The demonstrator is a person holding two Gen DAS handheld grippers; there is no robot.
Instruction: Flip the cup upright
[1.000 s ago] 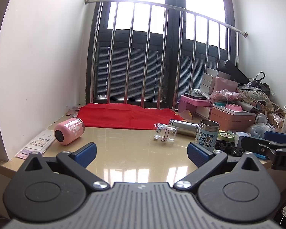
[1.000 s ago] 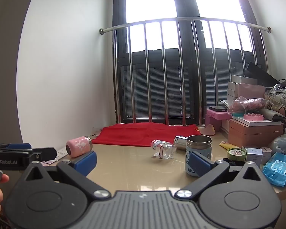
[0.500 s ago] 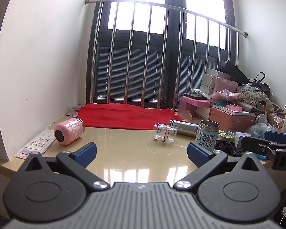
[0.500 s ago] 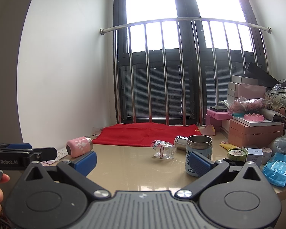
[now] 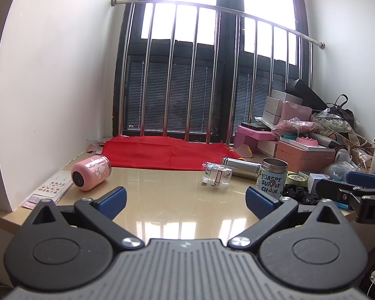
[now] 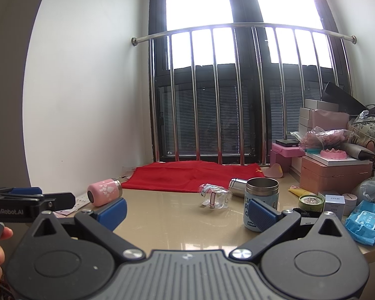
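Blue mug [image 6: 262, 203] lettering (half behind right gripper [image 6: 187, 211])

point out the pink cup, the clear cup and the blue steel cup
pink cup [image 5: 91, 173], left wrist view, side wall
clear cup [image 5: 216, 177], left wrist view, middle of body
blue steel cup [image 6: 261, 195], right wrist view, upper wall

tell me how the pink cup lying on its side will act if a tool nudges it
The pink cup is a smooth cylinder on its side on the glossy table, so it would likely roll. Its glossy shell may slip between pads. It looks rigid, unlikely to deform.
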